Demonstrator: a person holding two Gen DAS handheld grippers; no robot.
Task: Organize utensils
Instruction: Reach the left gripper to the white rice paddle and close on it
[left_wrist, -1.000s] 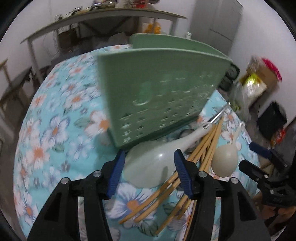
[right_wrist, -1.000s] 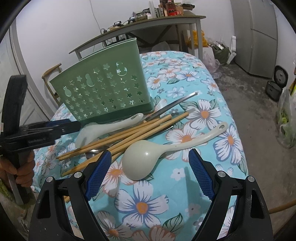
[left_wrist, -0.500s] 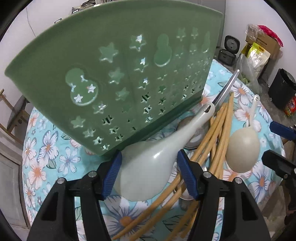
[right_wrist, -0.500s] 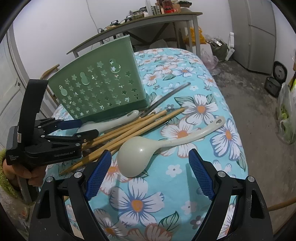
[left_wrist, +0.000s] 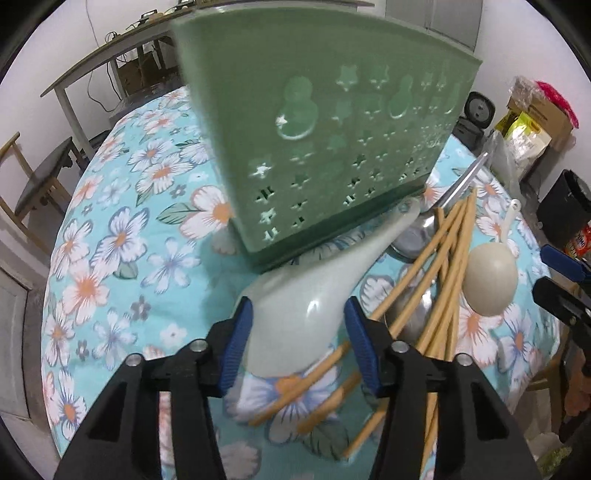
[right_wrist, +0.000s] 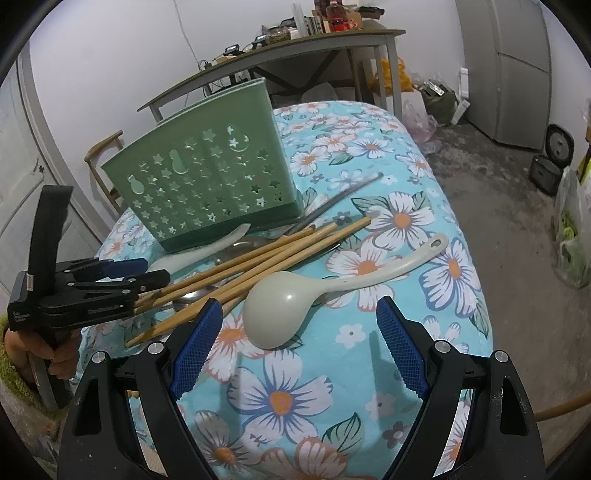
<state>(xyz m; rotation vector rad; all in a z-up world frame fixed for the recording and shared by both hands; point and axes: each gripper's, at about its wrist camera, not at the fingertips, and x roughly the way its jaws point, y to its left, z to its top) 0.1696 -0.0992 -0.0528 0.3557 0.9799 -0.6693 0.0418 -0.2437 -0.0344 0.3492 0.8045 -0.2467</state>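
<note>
A green perforated utensil holder (left_wrist: 332, 140) (right_wrist: 210, 184) stands on the flowered tablecloth (left_wrist: 122, 236). In front of it lie a pale rice paddle (left_wrist: 306, 306) (right_wrist: 192, 254), several bamboo chopsticks (left_wrist: 436, 266) (right_wrist: 266, 258), a cream ladle (left_wrist: 487, 277) (right_wrist: 295, 306) and metal spoons (left_wrist: 458, 188). My left gripper (left_wrist: 299, 339) (right_wrist: 129, 271) has its pads closed on both sides of the paddle's blade. My right gripper (right_wrist: 295, 354) is open and empty, just in front of the ladle's bowl.
The table edge falls away on the right to a concrete floor with bags (right_wrist: 572, 229) and a fridge (right_wrist: 517, 66). A long side table (right_wrist: 295, 48) with clutter stands behind. A wooden chair (right_wrist: 107, 166) sits at the far left.
My left gripper has moved in over the paddle and its jaws have narrowed onto the blade. The right gripper has barely moved.
</note>
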